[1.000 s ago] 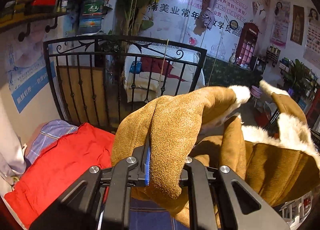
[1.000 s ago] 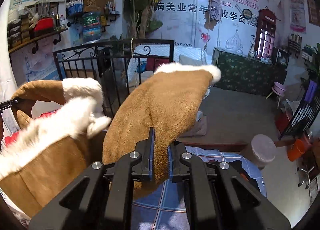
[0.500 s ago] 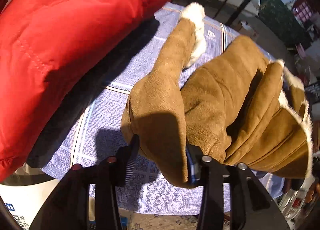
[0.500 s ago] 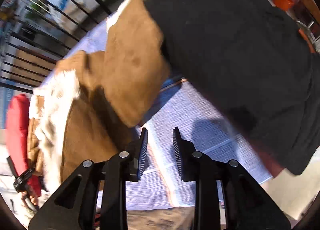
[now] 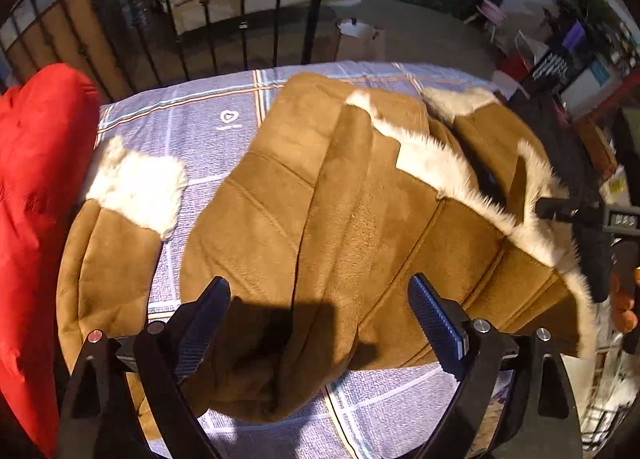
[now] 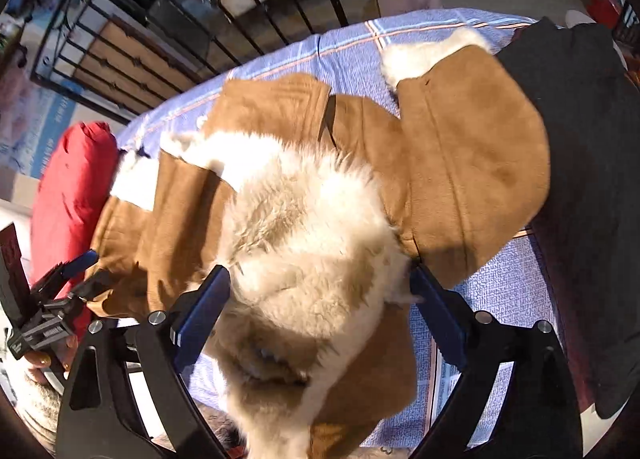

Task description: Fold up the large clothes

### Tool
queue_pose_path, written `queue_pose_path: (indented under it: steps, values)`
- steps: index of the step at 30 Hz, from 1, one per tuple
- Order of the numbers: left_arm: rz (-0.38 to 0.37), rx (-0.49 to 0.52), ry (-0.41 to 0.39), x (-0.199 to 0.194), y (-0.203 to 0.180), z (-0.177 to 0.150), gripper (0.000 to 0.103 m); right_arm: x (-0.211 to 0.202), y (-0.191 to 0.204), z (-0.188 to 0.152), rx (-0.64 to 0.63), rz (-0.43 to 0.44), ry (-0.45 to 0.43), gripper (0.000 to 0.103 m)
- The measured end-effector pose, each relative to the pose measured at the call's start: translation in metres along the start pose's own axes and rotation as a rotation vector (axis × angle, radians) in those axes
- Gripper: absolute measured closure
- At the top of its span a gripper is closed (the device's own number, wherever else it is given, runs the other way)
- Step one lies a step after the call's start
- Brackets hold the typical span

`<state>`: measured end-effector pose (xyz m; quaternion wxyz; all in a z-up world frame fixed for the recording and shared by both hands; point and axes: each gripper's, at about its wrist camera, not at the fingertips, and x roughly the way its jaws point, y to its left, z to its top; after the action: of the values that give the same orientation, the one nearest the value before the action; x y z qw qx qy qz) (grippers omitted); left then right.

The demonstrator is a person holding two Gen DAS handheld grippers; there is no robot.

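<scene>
My left fingers (image 5: 318, 325) are spread wide, holding nothing; the coat (image 5: 352, 219) lies on the bed (image 5: 208, 131) right ahead of them, its near fold bunched between the two pads w/o being pinched. My right fingers (image 6: 320, 313) are spread too, w/ the coat's fur collar (image 6: 304, 227) heaped between them, the fur brushing the right pad.

Left view only: a sleeve w/ white cuff (image 5: 136, 183) stretched out left of my fingers, up against the red jacket (image 5: 32, 195); fur trim running off to the right, where my other tool (image 5: 592, 231) shows at the edge; a paper bag (image 5: 358, 41) on the floor beyond the bed.

Right view only: the other sleeve (image 6: 468, 163) folded out right of the fingers, its edge lying on a black garment (image 6: 592, 179) that covers the bed's right side; my left tool (image 6: 52, 299) low at the left edge.

Both views: iron rail (image 5: 240, 19) past the far edge of the bed. Red jacket crowds the left, black garment the right, so the coat sits hemmed in between. No containers w/ contents I can make out.
</scene>
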<state>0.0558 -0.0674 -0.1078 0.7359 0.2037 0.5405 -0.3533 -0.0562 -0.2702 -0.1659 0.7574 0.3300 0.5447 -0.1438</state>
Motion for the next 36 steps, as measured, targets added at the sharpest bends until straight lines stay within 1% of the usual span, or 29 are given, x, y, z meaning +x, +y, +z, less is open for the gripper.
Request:
queue_pose_path:
  steps: [1,2,3,4,5,6,9,11,14,15,17,18,19,20,22,23,24,25,26,27,28,29,30,31,32,33,34,36]
  values:
    - [0.046,0.036,0.010,0.011,-0.008,-0.001,0.021,0.005,0.004,-0.006,-0.009,0.000,0.003,0.019]
    - [0.071,0.063,0.031,0.022,-0.011,-0.002,0.048,0.006,0.007,-0.011,-0.024,0.007,0.003,0.038]
    - [0.070,0.075,0.067,0.029,-0.011,-0.003,0.065,0.006,0.008,-0.015,-0.041,0.022,0.012,0.064]
    - [0.050,0.060,0.096,0.034,-0.008,-0.005,0.082,0.007,0.009,-0.022,-0.055,0.036,0.021,0.074]
    - [0.038,0.042,0.088,0.030,-0.003,-0.007,0.085,0.006,0.011,-0.027,-0.076,0.039,0.020,0.078]
    - [0.015,0.036,0.084,0.026,0.000,-0.007,0.086,-0.001,0.013,-0.034,-0.109,0.036,0.014,0.082]
    - [-0.074,0.015,0.090,-0.002,0.010,-0.020,0.087,-0.023,0.016,-0.060,-0.194,0.079,0.015,0.085]
    - [-0.102,0.040,0.089,-0.018,0.015,-0.039,0.087,-0.040,0.016,-0.082,-0.244,0.102,0.042,0.086]
    - [-0.149,0.040,0.121,-0.038,0.022,-0.079,0.087,-0.049,0.016,-0.123,-0.310,0.151,0.124,0.089]
    - [-0.157,0.041,0.136,-0.041,0.025,-0.096,0.087,-0.049,0.015,-0.137,-0.320,0.166,0.162,0.089]
    - [-0.158,0.062,0.163,-0.042,0.027,-0.125,0.085,-0.037,0.008,-0.169,-0.318,0.191,0.275,0.089]
    - [-0.172,0.057,0.189,-0.039,0.028,-0.139,0.085,-0.026,0.006,-0.185,-0.315,0.193,0.334,0.089]
    - [-0.186,0.036,0.217,-0.034,0.032,-0.153,0.083,-0.016,0.005,-0.199,-0.318,0.184,0.381,0.089]
    - [-0.190,0.018,0.245,-0.027,0.036,-0.163,0.078,-0.007,0.006,-0.211,-0.326,0.166,0.414,0.088]
    - [-0.174,-0.003,0.281,-0.014,0.043,-0.178,0.073,0.013,0.008,-0.230,-0.338,0.146,0.485,0.087]
    - [-0.172,-0.014,0.293,-0.009,0.048,-0.184,0.073,0.024,0.009,-0.238,-0.342,0.140,0.531,0.075]
    - [-0.167,-0.028,0.304,-0.007,0.053,-0.187,0.073,0.032,0.008,-0.242,-0.342,0.112,0.566,0.053]
    - [-0.165,-0.038,0.302,-0.009,0.059,-0.188,0.072,0.035,0.007,-0.243,-0.341,0.076,0.578,0.043]
    - [-0.169,-0.047,0.283,-0.017,0.065,-0.187,0.071,0.033,0.004,-0.240,-0.338,0.050,0.574,0.035]
    - [-0.169,-0.053,0.257,-0.026,0.072,-0.183,0.066,0.028,0.002,-0.236,-0.333,0.055,0.567,0.033]
    - [-0.160,-0.061,0.222,-0.039,0.080,-0.178,0.057,0.018,-0.001,-0.229,-0.331,0.068,0.555,0.033]
    - [-0.156,-0.070,0.185,-0.054,0.085,-0.173,0.053,0.009,-0.005,-0.221,-0.341,0.068,0.546,0.030]
    - [-0.159,-0.080,0.139,-0.070,0.094,-0.165,0.047,-0.001,-0.009,-0.214,-0.361,0.051,0.537,0.026]
    - [-0.159,-0.088,0.092,-0.084,0.101,-0.156,0.038,-0.010,-0.013,-0.204,-0.386,0.020,0.524,0.024]
    - [-0.143,-0.090,0.044,-0.094,0.108,-0.142,0.029,-0.020,-0.018,-0.191,-0.404,-0.015,0.508,0.023]
    - [-0.128,-0.090,0.007,-0.099,0.114,-0.129,0.026,-0.029,-0.023,-0.175,-0.411,-0.049,0.473,0.023]
    - [-0.129,-0.092,-0.029,-0.101,0.119,-0.113,0.025,-0.038,-0.026,-0.159,-0.408,-0.067,0.427,0.023]
    - [-0.126,-0.104,-0.061,-0.094,0.126,-0.080,0.023,-0.050,-0.031,-0.117,-0.367,-0.044,0.315,0.023]
